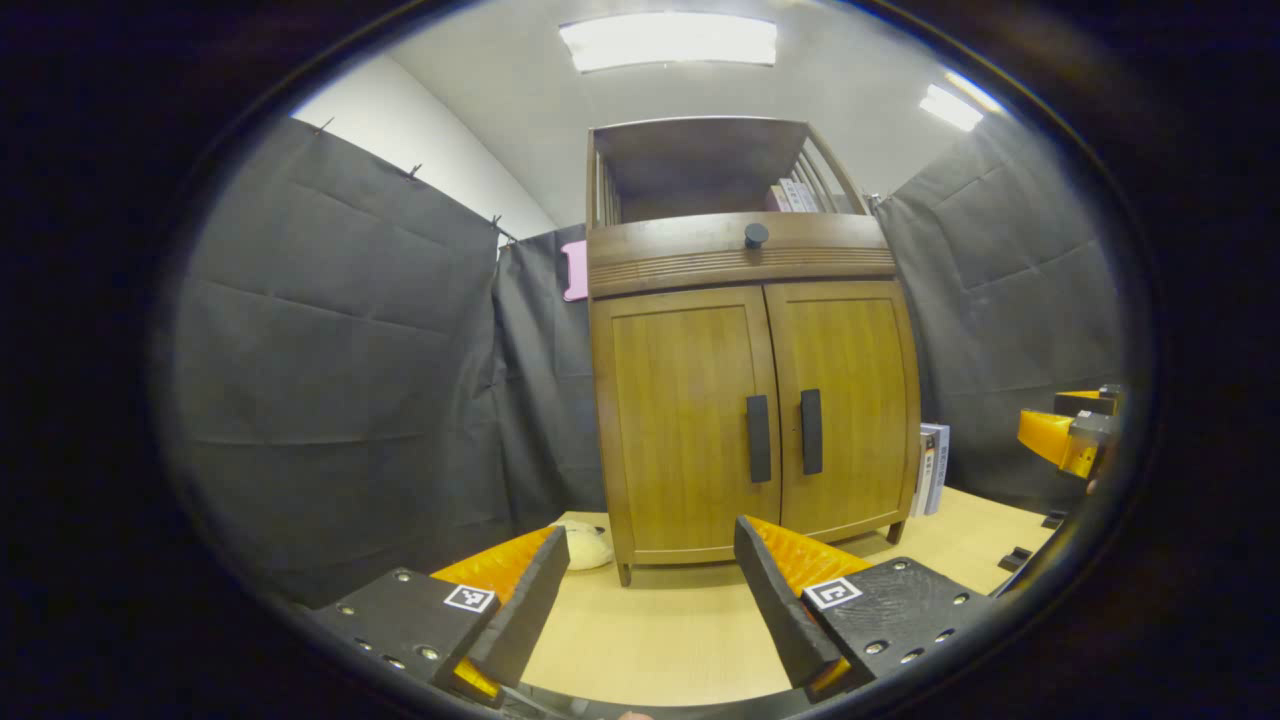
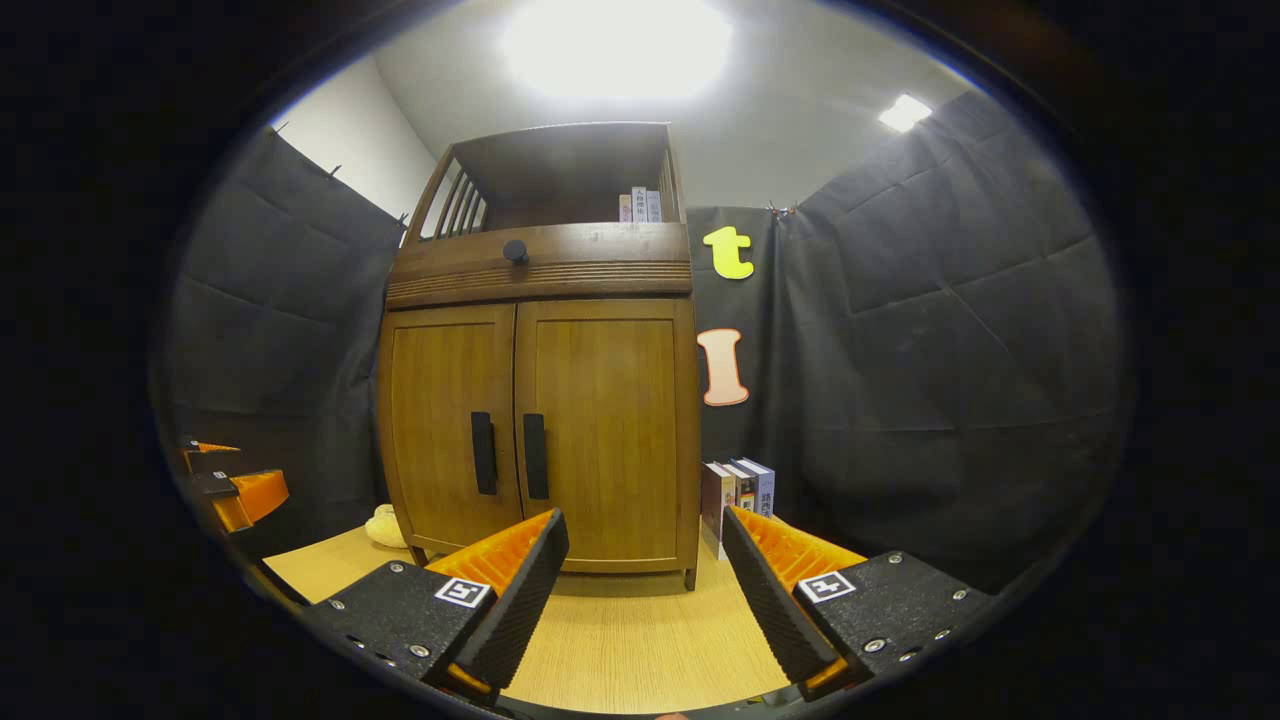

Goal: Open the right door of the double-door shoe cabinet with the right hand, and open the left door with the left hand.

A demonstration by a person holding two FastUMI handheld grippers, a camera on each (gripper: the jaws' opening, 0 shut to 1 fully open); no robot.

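Black-draped booth, pale tabletop (image 1: 660, 640). Shoe cabinet (image 1: 750, 420) at 12 o'clock, both doors closed, right handle (image 1: 811, 431) just beside left handle (image 1: 759, 438). Risk: handles near-touching, a finger could catch both. Left gripper (image 1: 650, 590) and right gripper (image 2: 645, 575) level, jaws apart, empty, well short.
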